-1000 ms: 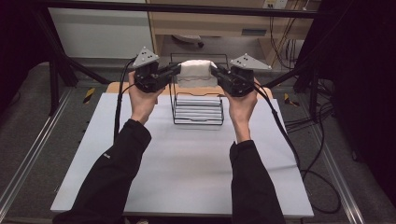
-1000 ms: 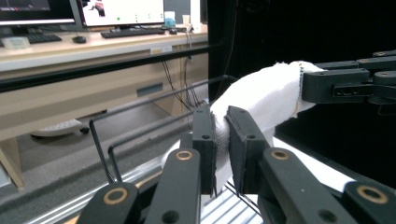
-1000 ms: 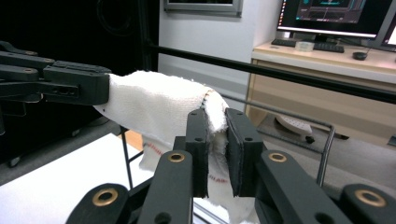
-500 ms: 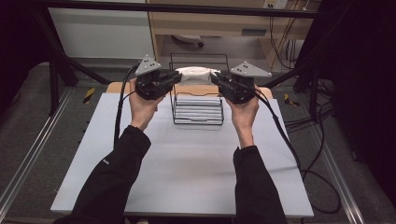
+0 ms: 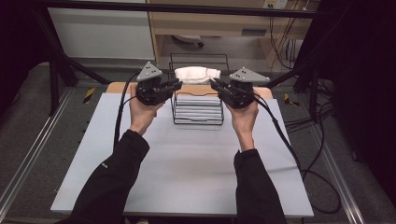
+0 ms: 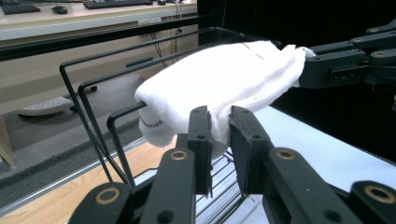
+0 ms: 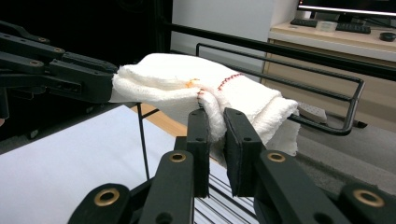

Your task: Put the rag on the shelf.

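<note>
Going left to right in the high view, the left tool (image 5: 173, 84) sits at about 10 o'clock from the tabletop's (image 5: 187, 158) middle, with its jaws nearly together and pinching the left end of a folded white towel (image 5: 196, 73). In the left gripper view, cloth is squeezed in the narrow gap between the two black jaws.

The towel hangs between the two tools at 12 o'clock, above the far rim of the black wire rack (image 5: 198, 105). Over the last second it has moved away from the person: earlier it hovered over the middle of the rack, and now it lies over the back wires. It also looks stretched longer and flatter between the two grips. In the left gripper view the cloth seems to rest on or just above the rack's top bars; I cannot tell whether it touches them.

The right tool (image 5: 215, 84), at about 2 o'clock, mirrors the left, almost closed with a bunched fold of the towel's right end between its jaws, as seen in the right gripper view.

The shift suggests the towel is being carried over to the rack's far top rail to be draped there. It is likely close to being set down, with both grips yet to let go.
</note>
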The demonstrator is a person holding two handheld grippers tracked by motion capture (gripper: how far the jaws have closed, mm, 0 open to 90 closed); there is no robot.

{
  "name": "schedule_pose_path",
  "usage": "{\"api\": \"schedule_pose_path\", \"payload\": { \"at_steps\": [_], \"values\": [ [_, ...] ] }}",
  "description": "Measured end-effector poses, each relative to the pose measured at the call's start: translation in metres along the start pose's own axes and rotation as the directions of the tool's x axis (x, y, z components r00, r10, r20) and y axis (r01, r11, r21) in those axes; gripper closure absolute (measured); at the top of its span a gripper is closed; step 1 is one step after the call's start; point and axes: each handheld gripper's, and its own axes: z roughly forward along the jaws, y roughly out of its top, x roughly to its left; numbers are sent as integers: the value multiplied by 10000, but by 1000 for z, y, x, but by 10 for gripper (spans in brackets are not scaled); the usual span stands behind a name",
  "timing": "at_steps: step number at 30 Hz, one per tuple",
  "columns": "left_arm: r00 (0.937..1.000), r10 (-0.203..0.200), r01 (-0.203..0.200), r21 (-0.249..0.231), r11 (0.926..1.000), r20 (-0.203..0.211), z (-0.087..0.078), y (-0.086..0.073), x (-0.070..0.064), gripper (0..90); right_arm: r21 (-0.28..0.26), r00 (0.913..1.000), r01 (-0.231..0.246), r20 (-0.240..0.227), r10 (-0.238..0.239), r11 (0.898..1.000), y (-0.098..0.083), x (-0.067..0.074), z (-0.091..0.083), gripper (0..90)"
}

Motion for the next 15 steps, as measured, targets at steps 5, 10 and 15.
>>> {"api": "schedule_pose_path", "payload": {
  "at_steps": [5,10,15],
  "values": [
    [10000,-20,19,118,9999,95,-5,0,0,739,9,10000,33,48,-33,10000,-2,0,1,815],
    [9997,-208,208,-64,9998,97,-17,11,3,743,-22,10000,-32,58,32,10000,-4,0,0,816],
    [9989,-455,454,48,9990,69,-16,23,3,844,-8,10000,-28,55,28,10000,-4,1,1,816]
  ]
}}
